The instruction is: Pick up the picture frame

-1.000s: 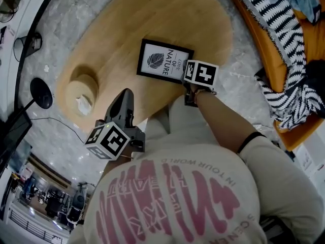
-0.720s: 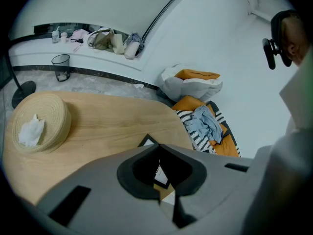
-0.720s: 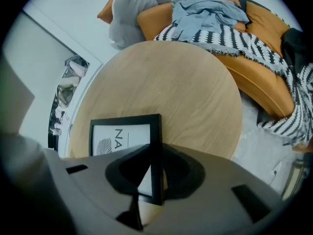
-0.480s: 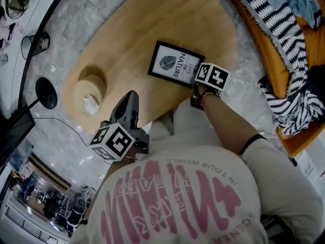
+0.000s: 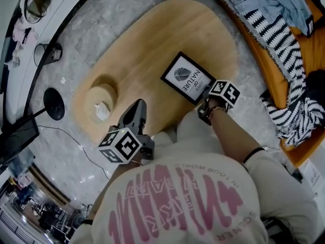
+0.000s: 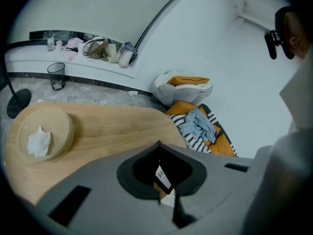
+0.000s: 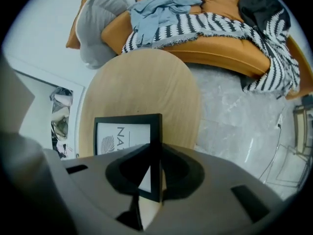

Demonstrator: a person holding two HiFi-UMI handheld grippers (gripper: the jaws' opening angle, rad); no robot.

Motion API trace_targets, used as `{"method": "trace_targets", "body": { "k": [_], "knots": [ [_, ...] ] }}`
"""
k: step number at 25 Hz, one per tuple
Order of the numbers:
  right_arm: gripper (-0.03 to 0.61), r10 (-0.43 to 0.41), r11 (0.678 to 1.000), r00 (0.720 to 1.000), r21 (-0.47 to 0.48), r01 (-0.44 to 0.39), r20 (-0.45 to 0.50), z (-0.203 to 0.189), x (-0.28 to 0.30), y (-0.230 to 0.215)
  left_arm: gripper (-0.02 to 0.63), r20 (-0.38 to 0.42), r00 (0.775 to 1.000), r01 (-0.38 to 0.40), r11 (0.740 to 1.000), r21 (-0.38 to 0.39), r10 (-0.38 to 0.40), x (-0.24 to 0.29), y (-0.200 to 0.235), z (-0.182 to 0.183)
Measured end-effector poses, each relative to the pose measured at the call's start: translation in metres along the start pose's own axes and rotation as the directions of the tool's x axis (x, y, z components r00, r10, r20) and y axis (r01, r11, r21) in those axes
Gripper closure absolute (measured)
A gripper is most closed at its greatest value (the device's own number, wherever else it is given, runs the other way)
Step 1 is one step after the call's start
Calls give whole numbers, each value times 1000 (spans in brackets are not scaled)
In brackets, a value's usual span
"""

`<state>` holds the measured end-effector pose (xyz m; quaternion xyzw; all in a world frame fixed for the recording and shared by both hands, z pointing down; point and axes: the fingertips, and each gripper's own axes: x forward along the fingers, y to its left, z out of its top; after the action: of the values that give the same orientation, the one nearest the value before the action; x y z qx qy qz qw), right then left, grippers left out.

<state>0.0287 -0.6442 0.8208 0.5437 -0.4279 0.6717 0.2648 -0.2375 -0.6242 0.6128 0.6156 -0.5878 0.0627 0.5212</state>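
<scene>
The black picture frame (image 5: 188, 78) with a white leaf print hangs tilted over the near right edge of the oval wooden table (image 5: 147, 44). My right gripper (image 5: 210, 97) is shut on the frame's near side. In the right gripper view the frame's black edge (image 7: 155, 131) runs straight down between the jaws, which pinch it. My left gripper (image 5: 138, 108) hovers over the table's near edge, left of the frame, jaws shut and holding nothing. In the left gripper view a corner of the frame (image 6: 161, 175) shows through the gap behind the closed tips.
A round woven dish (image 5: 100, 103) with a crumpled tissue sits at the table's left end. An orange sofa (image 5: 289, 60) with a striped blanket and clothes lies to the right. A black lamp base (image 5: 53, 103) and a wire bin (image 5: 45, 52) stand on the marble floor at left.
The right gripper's jaws have closed on the frame's edge and raised it, turning it. The frame sits further right and nearer the table edge. The left gripper has risen a little.
</scene>
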Motion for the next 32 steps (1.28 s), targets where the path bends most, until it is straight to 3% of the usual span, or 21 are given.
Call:
{"method": "trace_targets", "body": {
  "k": [9, 15, 20, 26, 32],
  "knots": [
    [505, 102, 988, 991, 105, -111, 87, -12, -53, 22, 611, 103, 993, 54, 996, 68, -61, -34, -13, 39],
    [505, 213, 962, 962, 136, -237, 168, -5, -103, 66, 611, 180, 975, 106, 987, 124, -127, -57, -31, 74],
    [505, 357, 909, 891, 113, -400, 280, 25, -153, 120, 611, 266, 941, 161, 969, 189, -208, -65, -57, 115],
    [505, 462, 846, 820, 108, -522, 339, 11, -204, 147, 611, 310, 911, 195, 946, 260, -273, -95, -81, 136],
    [505, 556, 769, 720, 72, -635, 415, 13, -259, 174, 611, 347, 869, 231, 910, 343, -352, -126, -108, 160]
  ]
}}
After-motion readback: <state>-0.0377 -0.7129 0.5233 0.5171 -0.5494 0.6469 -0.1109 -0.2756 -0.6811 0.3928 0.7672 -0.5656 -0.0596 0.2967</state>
